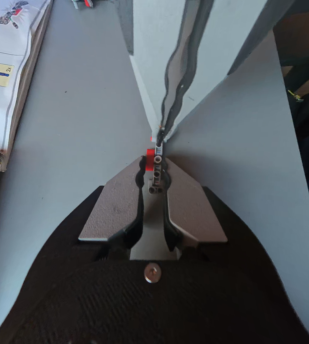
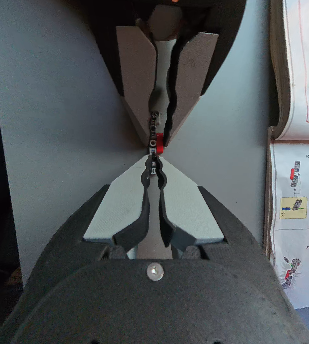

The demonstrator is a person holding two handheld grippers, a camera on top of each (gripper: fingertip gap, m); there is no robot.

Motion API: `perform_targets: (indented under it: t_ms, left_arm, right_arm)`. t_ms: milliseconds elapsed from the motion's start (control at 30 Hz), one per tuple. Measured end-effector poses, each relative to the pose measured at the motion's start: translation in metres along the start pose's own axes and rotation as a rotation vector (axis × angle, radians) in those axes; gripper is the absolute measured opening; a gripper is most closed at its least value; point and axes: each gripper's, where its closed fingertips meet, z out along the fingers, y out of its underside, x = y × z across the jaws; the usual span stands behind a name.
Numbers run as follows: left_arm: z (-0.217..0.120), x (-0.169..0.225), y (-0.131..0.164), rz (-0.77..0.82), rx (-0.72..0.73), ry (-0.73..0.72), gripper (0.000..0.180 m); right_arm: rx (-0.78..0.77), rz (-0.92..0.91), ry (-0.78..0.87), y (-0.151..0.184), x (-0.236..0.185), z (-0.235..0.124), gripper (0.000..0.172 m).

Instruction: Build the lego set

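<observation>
A thin grey beam with holes has a red piece fixed on its side and hangs just above the grey table. My right gripper is shut on one end of the beam. It also shows from the front in the left wrist view. My left gripper is open around the other end. One pad lies along the beam, and the other pad's tip stands right beside the red piece. Lower down, table shows between that pad and the beam.
An open instruction booklet lies along one side of the table; it also shows in the right wrist view. A few small parts lie at the far end. The table's edge runs beside a dark drop.
</observation>
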Motion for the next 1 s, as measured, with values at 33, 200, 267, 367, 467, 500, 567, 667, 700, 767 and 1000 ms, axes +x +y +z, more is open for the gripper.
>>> perform_targets:
  t_ms: [33,200,267,367,467,500,567,667,700,767,1000]
  left_arm:
    - [0.0,0.0,0.0,0.001,0.0,0.004,0.014]
    - [0.0,0.0,0.0,-0.003,0.001,0.012,0.014]
    - [0.0,0.0,0.0,-0.033,0.004,0.038,0.014]
    - [-0.001,0.0,-0.001,-0.073,0.009,0.075,0.014]
    - [-0.001,0.001,-0.001,-0.077,0.008,0.081,0.014]
    - [-0.001,0.001,-0.001,-0.078,0.008,0.084,0.014]
    - [-0.001,0.001,-0.001,-0.076,0.008,0.087,0.014]
    - [0.0,0.002,-0.001,-0.071,0.007,0.09,0.014]
    - [0.0,0.002,-0.001,-0.07,0.007,0.094,0.014]
    - [0.0,0.002,-0.001,-0.067,0.005,0.093,0.014]
    - [0.0,0.004,0.0,-0.046,0.003,0.088,0.014]
  right_arm:
    - [-0.011,-0.012,-0.016,-0.001,-0.002,0.001,0.001]
    - [-0.134,-0.104,0.008,0.006,0.002,0.007,0.002]
    - [-0.166,-0.141,0.018,0.006,0.001,0.007,0.002]
    - [-0.208,-0.221,0.035,0.004,-0.003,0.004,0.001]
    - [-0.251,-0.332,0.039,0.003,-0.006,0.004,0.001]
    - [-0.261,-0.37,0.035,0.003,-0.007,0.005,0.001]
    - [-0.276,-0.424,0.027,0.002,-0.007,0.004,0.001]
    - [-0.298,-0.493,0.01,0.001,-0.01,0.003,0.001]
    - [-0.302,-0.512,0.0,0.001,-0.011,0.003,0.001]
    - [-0.305,-0.539,-0.013,0.002,-0.013,0.004,0.001]
    - [-0.299,-0.597,-0.059,0.001,-0.018,0.006,0.001]
